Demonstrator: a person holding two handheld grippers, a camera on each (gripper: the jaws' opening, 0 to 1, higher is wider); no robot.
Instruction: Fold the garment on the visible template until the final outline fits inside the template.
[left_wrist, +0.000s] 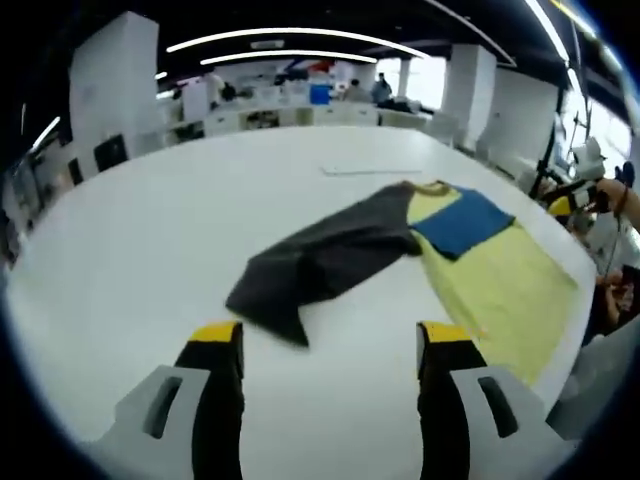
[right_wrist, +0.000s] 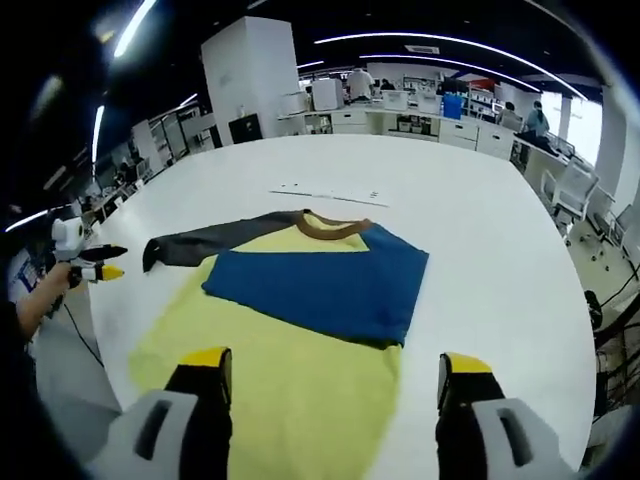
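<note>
Garment lies spread flat on the white desk, a yellow shirt with a blue panel across its chest, a brown collar at its far end and a dark grey sleeve reaching out to the left. In the right gripper view the right tongs stand nearest, jaws apart with nothing between them, poised over the near yellow hem. Beyond them comes the blue panel, then the collar, and farther still a thin pale strip lying on the desk (too small to tell what it is). At the left edge of that view a hand holds the other tool with its yellow tip, just off the desk's edge.

In the left gripper view the left tongs also stand apart and empty, over bare desk near the end of the grey sleeve. The sleeve runs away to the right, where it meets the yellow body and the blue panel. Far behind are white pillars, office desks and long ceiling lights.
</note>
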